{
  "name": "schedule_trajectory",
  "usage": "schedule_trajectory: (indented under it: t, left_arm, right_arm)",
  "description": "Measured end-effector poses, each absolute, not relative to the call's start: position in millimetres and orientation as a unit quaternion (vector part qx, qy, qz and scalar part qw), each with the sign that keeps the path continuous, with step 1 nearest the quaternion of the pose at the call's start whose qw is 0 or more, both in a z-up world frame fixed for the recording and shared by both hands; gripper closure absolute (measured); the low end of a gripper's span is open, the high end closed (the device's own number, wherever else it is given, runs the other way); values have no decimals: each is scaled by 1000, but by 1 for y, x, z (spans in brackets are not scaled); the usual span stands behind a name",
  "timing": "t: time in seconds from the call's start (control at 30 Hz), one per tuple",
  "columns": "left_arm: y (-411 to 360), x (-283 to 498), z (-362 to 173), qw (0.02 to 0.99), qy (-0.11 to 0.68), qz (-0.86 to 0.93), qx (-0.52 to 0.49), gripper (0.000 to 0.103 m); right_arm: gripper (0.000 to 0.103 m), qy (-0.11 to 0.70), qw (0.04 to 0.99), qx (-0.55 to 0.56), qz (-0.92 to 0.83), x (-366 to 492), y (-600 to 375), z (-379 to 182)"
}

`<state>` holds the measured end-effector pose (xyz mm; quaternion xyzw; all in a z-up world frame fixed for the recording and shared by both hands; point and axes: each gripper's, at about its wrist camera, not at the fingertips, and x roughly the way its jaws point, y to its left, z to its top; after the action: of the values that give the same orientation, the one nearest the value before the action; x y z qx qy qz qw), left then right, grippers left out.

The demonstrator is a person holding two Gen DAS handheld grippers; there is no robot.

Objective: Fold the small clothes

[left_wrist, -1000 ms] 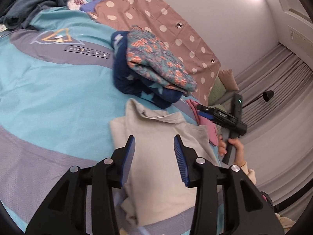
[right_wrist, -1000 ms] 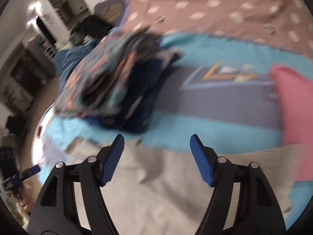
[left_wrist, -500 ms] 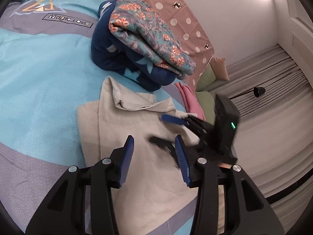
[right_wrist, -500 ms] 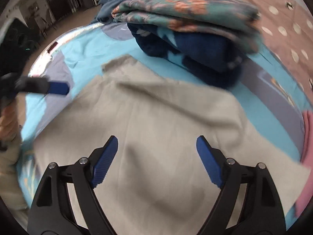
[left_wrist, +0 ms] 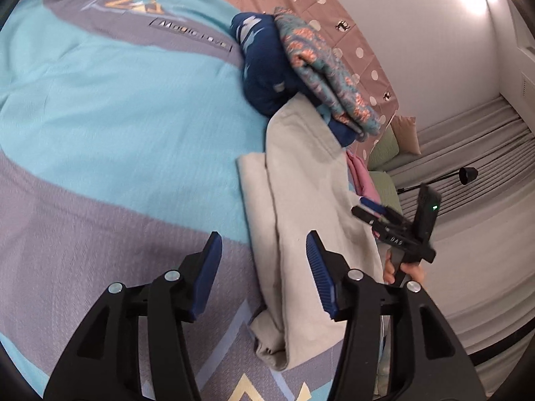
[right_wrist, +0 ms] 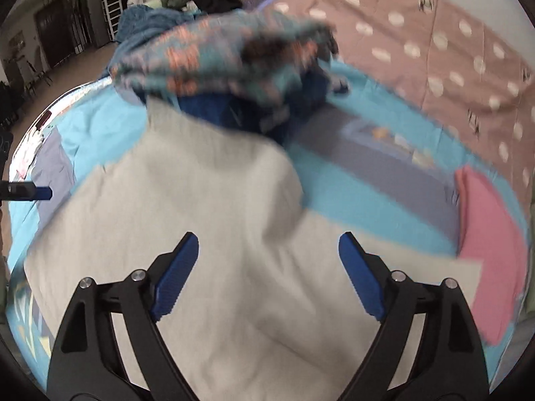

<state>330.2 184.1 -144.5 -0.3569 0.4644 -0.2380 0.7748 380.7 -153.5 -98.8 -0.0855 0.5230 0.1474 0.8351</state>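
A pale beige cotton garment, folded lengthwise into a long strip, lies on the turquoise-and-grey bedspread of a bed. All positions are given relative to this garment. At its far end, touching it, sits a stack of folded clothes: a navy patterned piece beneath a teal floral piece. A pink folded cloth lies just beside the garment's right edge. Beyond the stack a brown polka-dot cover spreads across the bed.

The left hand-held gripper hovers at the garment's near left edge; its jaws are opening, with the edge of the fabric below the gap and nothing gripped. The right hand-held gripper, held in a hand at the garment's right side, points down over the garment's middle; its jaws are opening wide and hold nothing.
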Motion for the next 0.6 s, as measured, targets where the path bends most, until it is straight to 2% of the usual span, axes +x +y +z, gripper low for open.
schedule_trajectory:
  t: [0.1,0.27,0.37,0.53,0.6]
  left_arm:
    - [175,326,-151,765,478,-246,-354,49]
    - [164,319,-132,778,469,-261,-328,48]
    - [160,320,-120,786,454,-270,-321,45]
    - [140,326,-114,774,456,-292,-329,45]
    - [126,329,-114,769,462,-298,-326,45]
  right_arm:
    - [16,542,828,-68,126,369,-189,-123]
    - [15,518,853,2,65,340,-271,-84]
    - [11,491,869,45,48,331,-335,-58]
    - [13,494,840,175,141,350,-403,-73]
    - [15,493,833,187,168,356,-405,-82]
